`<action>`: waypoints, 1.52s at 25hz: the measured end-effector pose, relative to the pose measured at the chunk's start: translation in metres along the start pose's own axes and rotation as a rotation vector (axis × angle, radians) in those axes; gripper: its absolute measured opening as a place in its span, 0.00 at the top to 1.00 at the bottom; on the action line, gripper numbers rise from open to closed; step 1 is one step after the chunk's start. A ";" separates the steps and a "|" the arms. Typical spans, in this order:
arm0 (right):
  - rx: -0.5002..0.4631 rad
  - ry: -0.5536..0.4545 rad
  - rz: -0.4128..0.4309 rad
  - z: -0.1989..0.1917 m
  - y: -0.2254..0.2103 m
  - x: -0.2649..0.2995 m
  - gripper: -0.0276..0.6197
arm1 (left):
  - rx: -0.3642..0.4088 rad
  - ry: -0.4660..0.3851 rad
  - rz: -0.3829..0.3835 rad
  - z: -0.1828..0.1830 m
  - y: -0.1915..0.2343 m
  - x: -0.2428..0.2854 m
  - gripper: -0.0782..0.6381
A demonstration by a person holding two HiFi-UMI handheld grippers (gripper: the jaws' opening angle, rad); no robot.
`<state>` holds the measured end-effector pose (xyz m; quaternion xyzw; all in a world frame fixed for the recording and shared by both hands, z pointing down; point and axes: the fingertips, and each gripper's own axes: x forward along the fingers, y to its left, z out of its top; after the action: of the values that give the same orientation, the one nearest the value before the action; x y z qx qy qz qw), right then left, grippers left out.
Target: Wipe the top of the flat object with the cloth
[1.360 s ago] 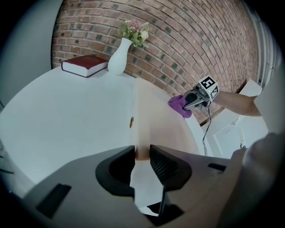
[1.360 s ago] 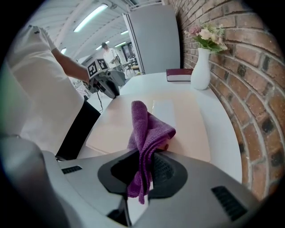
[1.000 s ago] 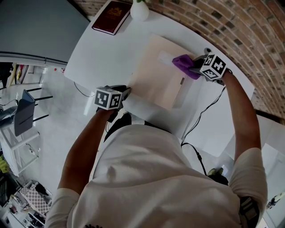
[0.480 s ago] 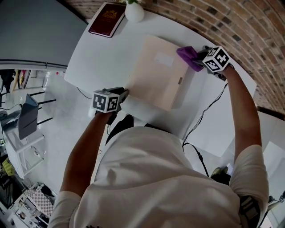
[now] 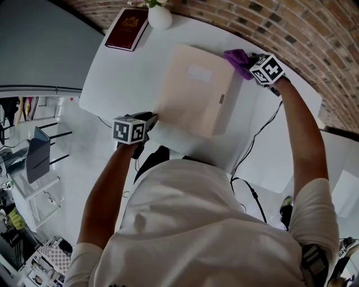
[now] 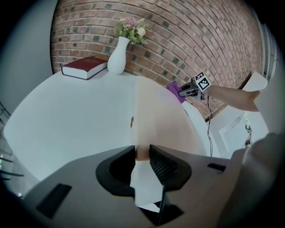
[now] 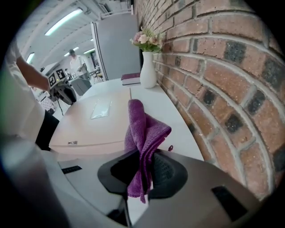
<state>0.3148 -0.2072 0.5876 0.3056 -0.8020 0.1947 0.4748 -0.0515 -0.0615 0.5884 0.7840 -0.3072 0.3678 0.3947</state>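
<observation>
Beige in colour, the flat object (image 5: pixel 193 89) is laid across the middle of the white table (image 5: pixel 123 73). Its near corner is taken by the left gripper (image 6: pixel 141 156), whose jaws are seen clenched on the thin edge. A purple cloth (image 7: pixel 142 127) is pinched between the closed jaws of the right gripper (image 7: pixel 143 171) and is held at the object's far right corner, close to the brick wall (image 7: pixel 222 67). Whether the cloth is pressed on the top surface or hangs just off the edge cannot be judged. A pale label (image 5: pixel 199 73) and a small tag (image 5: pixel 222 99) are seen on the object, but no print can be read. A red book (image 5: pixel 127 28) and a white vase (image 5: pixel 160 15) are set at the table's far left corner, and the vase's flowers are cut off by the frame in the head view. The table's near edge is hidden by the person's torso (image 5: pixel 196 224), and a black cable (image 5: pixel 251 147) is lost beneath it.
</observation>
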 end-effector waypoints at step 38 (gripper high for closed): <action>-0.466 0.149 0.306 -0.109 0.333 -0.059 0.83 | 0.020 -0.022 -0.052 -0.009 -0.004 -0.003 0.73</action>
<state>0.1810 0.1223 0.5798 0.0486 -0.8249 0.0964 0.5549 -0.0531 -0.0519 0.5881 0.7995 -0.2872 0.3520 0.3928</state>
